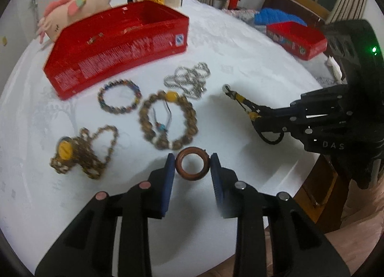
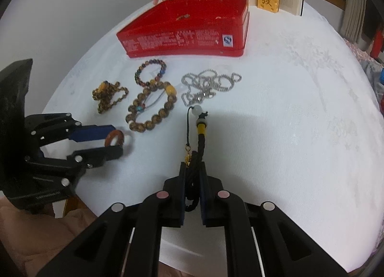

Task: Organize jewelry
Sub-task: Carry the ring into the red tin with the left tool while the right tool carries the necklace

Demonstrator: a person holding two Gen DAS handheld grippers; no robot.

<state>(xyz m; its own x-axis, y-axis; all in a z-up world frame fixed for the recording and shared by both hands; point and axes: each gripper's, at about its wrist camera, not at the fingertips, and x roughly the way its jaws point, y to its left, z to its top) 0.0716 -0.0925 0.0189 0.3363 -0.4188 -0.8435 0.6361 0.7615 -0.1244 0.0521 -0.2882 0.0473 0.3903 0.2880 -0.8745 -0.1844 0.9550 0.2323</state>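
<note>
We see our left gripper (image 1: pixel 192 159) with its blue pads pressed on both sides of a smooth brown ring (image 1: pixel 192 167), round like a little donut. Our right gripper (image 2: pixel 193 171) is squeezed tight on a black twisted cord (image 2: pixel 195 159) that has a yellow band and a pale round bead at its far tip. Both work over a white cloth table (image 2: pixel 288 132) with a faint leafy pattern. Just ahead of the left gripper lies a big bracelet (image 1: pixel 168 120) of chunky brown beads with one yellow bead and a tiny blue one on a string inside. To the left of that gripper sits a heap of small brown beads (image 1: pixel 84 152) with a yellow oval piece. Farther ahead is a smaller bracelet (image 1: pixel 119 96) of many colored shiny beads, and a tangled silver chain (image 1: pixel 189 80) that looks bumpy and bright. Beyond them all stands a long red box (image 1: pixel 115 46), open on top, with white writing on its side. A few small things lie inside it, too blurry to name. A second red box (image 1: pixel 297 39) sits far off to the right. Behind the long box rests a soft pink plush toy (image 1: pixel 79 10).
</note>
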